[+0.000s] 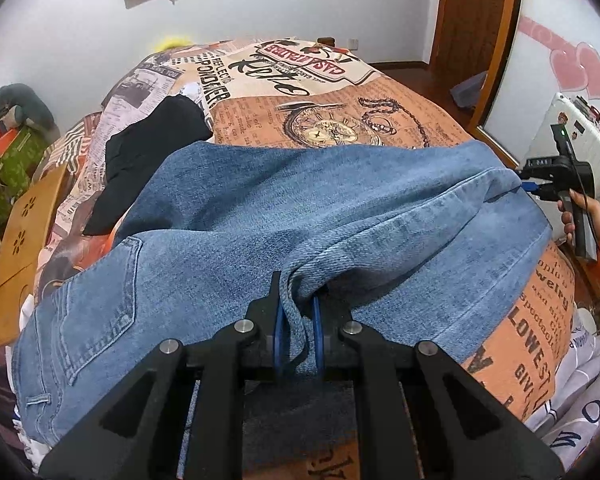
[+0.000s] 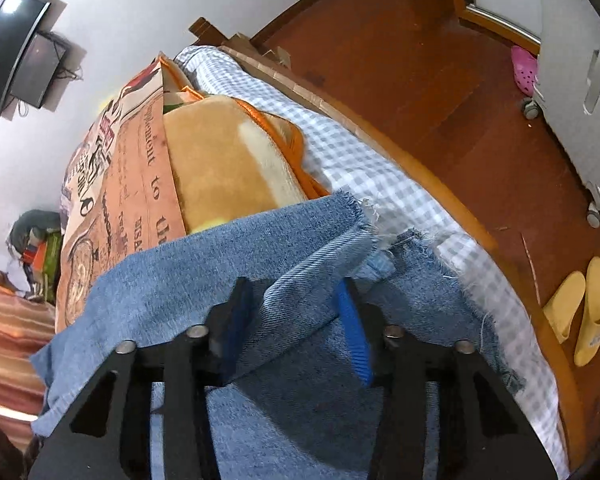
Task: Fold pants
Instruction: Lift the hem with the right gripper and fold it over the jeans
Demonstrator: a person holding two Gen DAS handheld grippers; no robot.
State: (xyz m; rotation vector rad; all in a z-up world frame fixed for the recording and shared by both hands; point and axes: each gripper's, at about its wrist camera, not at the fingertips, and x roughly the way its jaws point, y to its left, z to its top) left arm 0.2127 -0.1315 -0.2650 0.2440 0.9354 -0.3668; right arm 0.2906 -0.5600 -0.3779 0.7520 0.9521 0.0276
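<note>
Right now the blue jeans [image 1: 284, 208] lie spread across the newspaper-print bedspread [image 1: 340, 92], a black garment [image 1: 152, 148] beside them toward the wall. At their near edge the left gripper [image 1: 296, 320] has its jaws pinched tight on a bunched fold of denim. Over at the frayed hem [image 2: 360, 216] of the jeans, by the checked sheet [image 2: 340, 148], the right gripper [image 2: 296, 320] stands partly apart, a denim flap loose between its blue pads [image 2: 354, 332].

Both wrist cameras hang close above the jeans [image 1: 260, 200] on the bed [image 1: 340, 120], tilted downward: the left looks along the bed toward the far wall, the right over the frayed hems [image 2: 360, 216] toward the floor [image 2: 440, 60].
</note>
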